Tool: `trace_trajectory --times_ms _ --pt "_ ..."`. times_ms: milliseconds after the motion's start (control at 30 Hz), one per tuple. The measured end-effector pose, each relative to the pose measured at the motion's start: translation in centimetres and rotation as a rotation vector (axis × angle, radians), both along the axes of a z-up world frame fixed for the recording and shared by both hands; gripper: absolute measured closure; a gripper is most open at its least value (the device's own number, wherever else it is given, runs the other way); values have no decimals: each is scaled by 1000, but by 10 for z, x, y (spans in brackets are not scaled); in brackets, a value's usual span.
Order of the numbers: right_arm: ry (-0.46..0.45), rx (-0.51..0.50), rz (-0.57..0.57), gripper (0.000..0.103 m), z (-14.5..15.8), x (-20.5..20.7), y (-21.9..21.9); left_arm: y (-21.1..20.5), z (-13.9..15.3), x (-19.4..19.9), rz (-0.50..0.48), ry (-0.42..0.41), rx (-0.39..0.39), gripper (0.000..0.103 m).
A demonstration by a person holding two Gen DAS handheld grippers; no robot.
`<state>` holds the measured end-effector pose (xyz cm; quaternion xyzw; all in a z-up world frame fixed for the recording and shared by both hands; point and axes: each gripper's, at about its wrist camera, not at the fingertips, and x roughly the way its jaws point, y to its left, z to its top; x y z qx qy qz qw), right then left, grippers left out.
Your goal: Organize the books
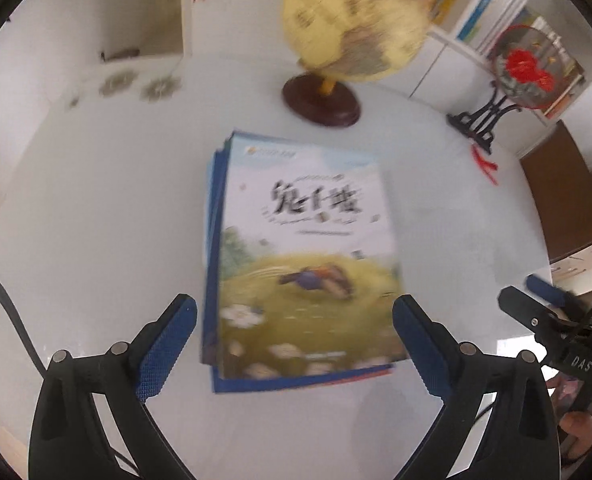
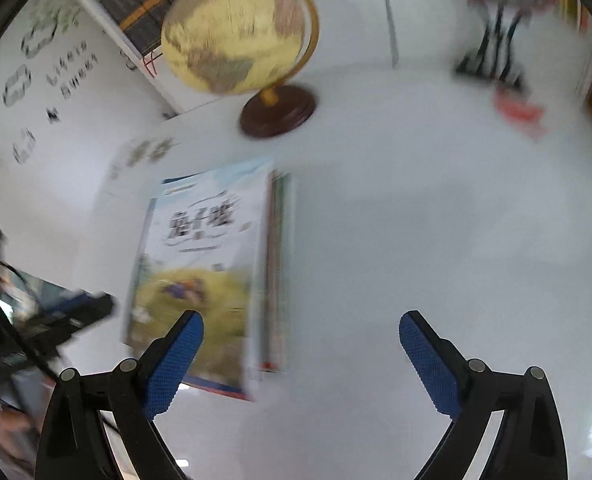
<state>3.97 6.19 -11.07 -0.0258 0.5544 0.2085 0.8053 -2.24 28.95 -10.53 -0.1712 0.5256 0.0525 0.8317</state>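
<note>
**A:** Glossy covers noted on the book stack (image 1: 300, 264). It is laid flat mid-worktop (image 1: 95, 208), near edge between the spread fingers of the left gripper (image 1: 294, 350). Nothing is held.

**B:** Right gripper (image 2: 302, 364)?

**A:** Also spread wide, nothing held. The stack is seen at its left, under the left fingertip; mostly bare worktop lies ahead of it.

**B:** Handling?

**A:** Thin paperbacks, judged light and stiff enough flat, but covers likely slippery; slightly fanned edges are seen, so sliding between volumes is expected. A pinch across the spine side or the near short edge is advised, not the loose page side.

**B:** Surface, room?

**A:** White, smooth, faintly reflective worktop; low friction assumed. Globe (image 1: 356, 20) on a wooden base is stood just beyond the stack, a red ornament on a black stand (image 1: 524, 64) further right. Bookshelves (image 1: 496, 12) are set behind. Both views are motion-blurred.
</note>
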Motion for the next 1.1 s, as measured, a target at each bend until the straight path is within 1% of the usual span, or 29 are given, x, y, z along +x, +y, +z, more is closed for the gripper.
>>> trace_trajectory --times_ms 100,167,233,333,467,567,633,700,767,867,967,1100 --pt "-147 -116 42 4 37 -11 -20 -24 21 -8 1 -44 9 5" --pt "-210 -151 53 4 54 -17 -31 -41 34 -14 -3 -71 10 5" --pt "-243 -152 39 4 70 -24 -52 -57 46 -18 -2 -90 33 5" --pt "-278 -118 -2 4 88 -38 -76 -80 60 -23 1 -115 59 4" --pt "-300 -95 -49 4 101 -54 -106 -103 70 -27 7 -141 94 4" --pt "-343 -100 -63 4 110 -59 -114 -118 77 -28 -4 -164 113 4" --pt "-353 -89 -51 4 112 -58 -115 -126 81 -30 -7 -182 120 4" --pt "-360 -85 -38 4 113 -55 -116 -132 83 -29 5 -202 113 4" --pt "-391 -91 -41 4 115 -55 -117 -137 84 -30 18 -229 105 4" --pt "-425 -86 -45 4 117 -56 -119 -143 87 -32 39 -285 134 5" --pt "-444 -62 -60 4 118 -57 -123 -151 93 -34 36 -337 160 5" --pt "-482 -33 -89 4 117 -64 -131 -160 92 -38 29 -372 217 5"
